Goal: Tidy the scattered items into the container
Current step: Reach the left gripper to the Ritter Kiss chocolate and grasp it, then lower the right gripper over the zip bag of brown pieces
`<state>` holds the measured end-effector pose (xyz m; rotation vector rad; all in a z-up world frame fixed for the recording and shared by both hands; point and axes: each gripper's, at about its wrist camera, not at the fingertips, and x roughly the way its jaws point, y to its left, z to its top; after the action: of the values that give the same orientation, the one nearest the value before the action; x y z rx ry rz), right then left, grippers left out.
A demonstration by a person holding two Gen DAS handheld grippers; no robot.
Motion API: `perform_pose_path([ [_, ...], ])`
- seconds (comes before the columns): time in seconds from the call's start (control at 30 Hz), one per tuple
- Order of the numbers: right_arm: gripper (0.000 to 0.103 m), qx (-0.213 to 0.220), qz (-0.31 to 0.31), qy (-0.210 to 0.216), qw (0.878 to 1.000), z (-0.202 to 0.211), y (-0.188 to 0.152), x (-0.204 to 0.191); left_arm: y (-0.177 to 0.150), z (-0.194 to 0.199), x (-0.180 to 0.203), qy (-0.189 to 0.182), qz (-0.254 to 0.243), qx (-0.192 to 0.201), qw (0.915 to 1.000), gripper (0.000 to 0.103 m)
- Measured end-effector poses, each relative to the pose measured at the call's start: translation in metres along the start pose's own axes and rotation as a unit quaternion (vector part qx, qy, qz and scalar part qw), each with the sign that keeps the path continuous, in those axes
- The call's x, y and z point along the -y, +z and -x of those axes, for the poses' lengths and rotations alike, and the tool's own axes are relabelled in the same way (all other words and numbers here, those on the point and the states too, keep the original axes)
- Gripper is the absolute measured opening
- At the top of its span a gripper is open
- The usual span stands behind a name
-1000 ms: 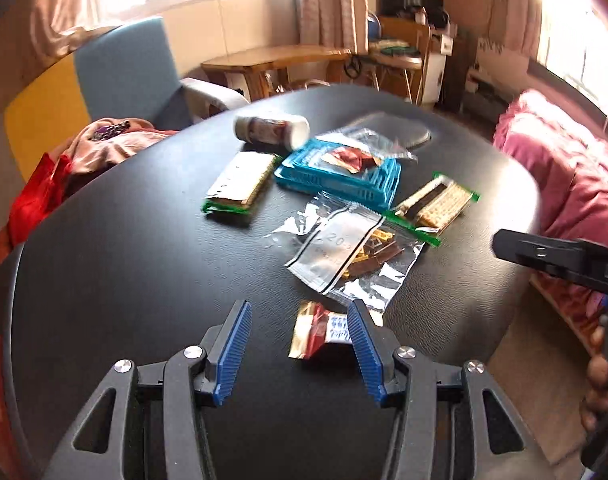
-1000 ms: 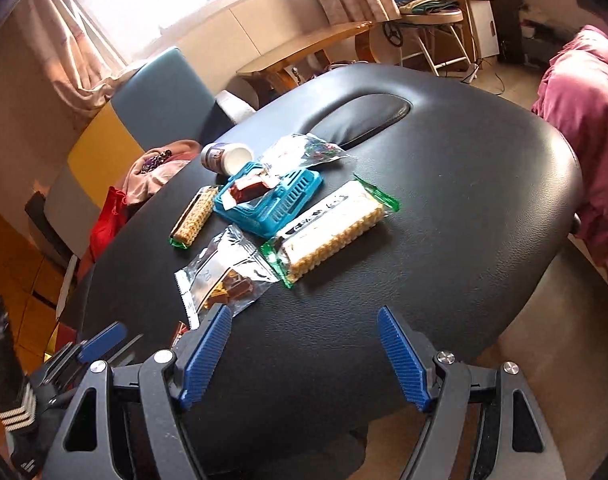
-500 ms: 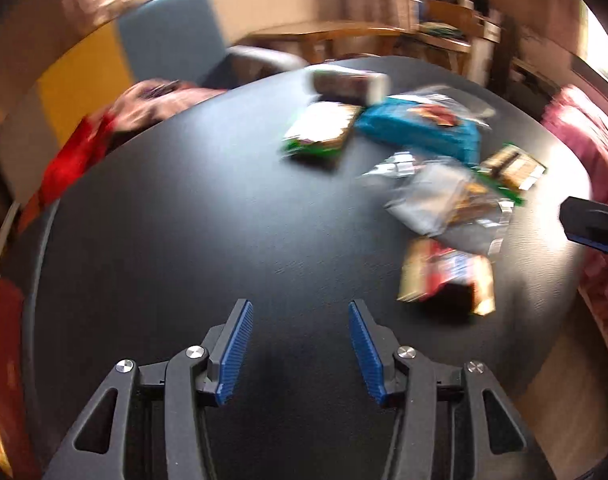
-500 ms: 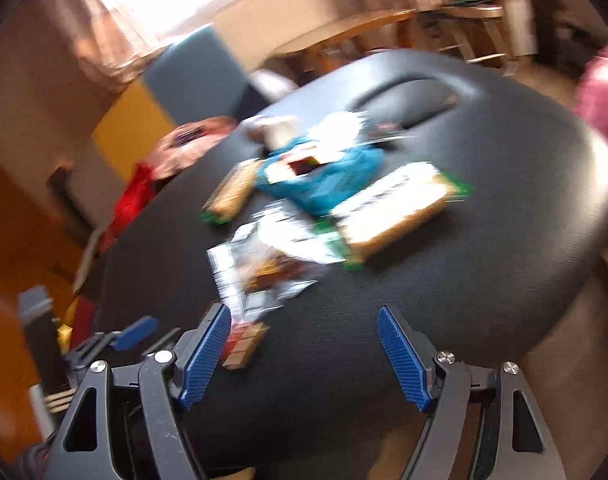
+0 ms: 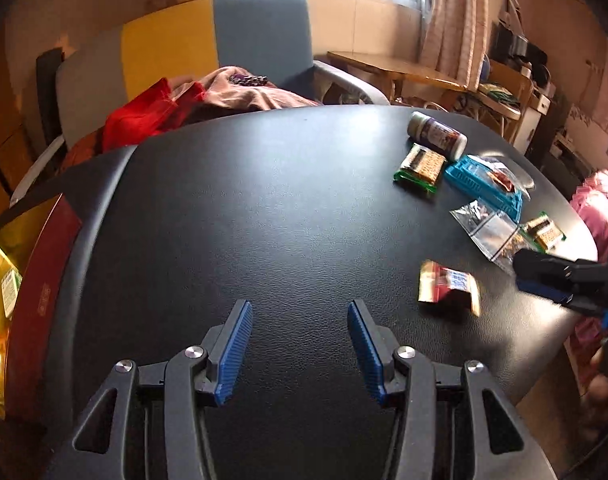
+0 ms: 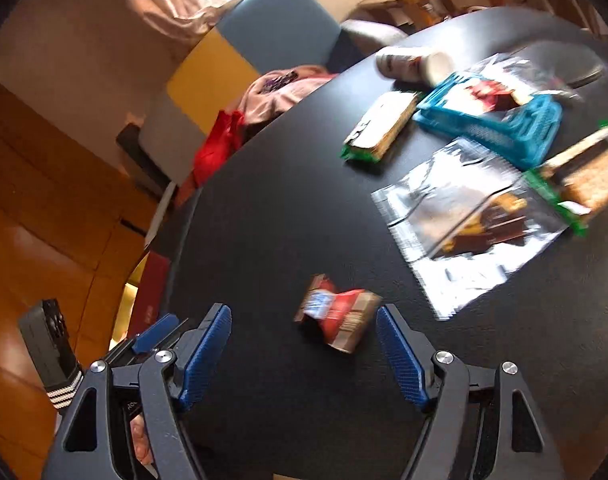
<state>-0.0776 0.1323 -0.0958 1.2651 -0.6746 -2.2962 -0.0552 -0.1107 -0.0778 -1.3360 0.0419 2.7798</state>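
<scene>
A small red snack packet (image 6: 338, 311) lies on the black table (image 5: 263, 208), just ahead of my open, empty right gripper (image 6: 304, 346) and between its fingers' line. In the left wrist view the packet (image 5: 448, 287) lies to the right of my open, empty left gripper (image 5: 299, 344). The blue basket (image 6: 492, 122) holds a red packet. Around it lie a green-ended cracker pack (image 6: 380, 128), a second cracker pack (image 6: 584, 172), a clear zip bag (image 6: 464, 220) and a toppled bottle (image 6: 412, 65).
A blue and yellow chair (image 5: 223, 48) with red and pink clothes (image 5: 175, 100) stands behind the table. The table's left edge (image 5: 99, 200) drops to a red box (image 5: 43, 280). My right gripper's fingers (image 5: 552, 276) show at the right in the left wrist view.
My left gripper has swung left, away from the red packet it was over. My right gripper has moved in toward that packet, which now lies just ahead of its fingers.
</scene>
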Motion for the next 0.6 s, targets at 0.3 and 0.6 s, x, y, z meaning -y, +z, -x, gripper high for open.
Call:
perform_pose_path([
  [0.3, 0.076, 0.032, -0.026, -0.085, 0.996, 0.047, -0.004, 0.042, 0.019, -0.016, 0.090, -0.057, -0.103, 0.010, 0.9930, 0.051],
  [0.6, 0.077, 0.048, -0.009, -0.107, 0.993, 0.062, 0.016, 0.052, 0.016, -0.058, 0.102, -0.022, -0.124, -0.031, 0.9916, 0.053],
])
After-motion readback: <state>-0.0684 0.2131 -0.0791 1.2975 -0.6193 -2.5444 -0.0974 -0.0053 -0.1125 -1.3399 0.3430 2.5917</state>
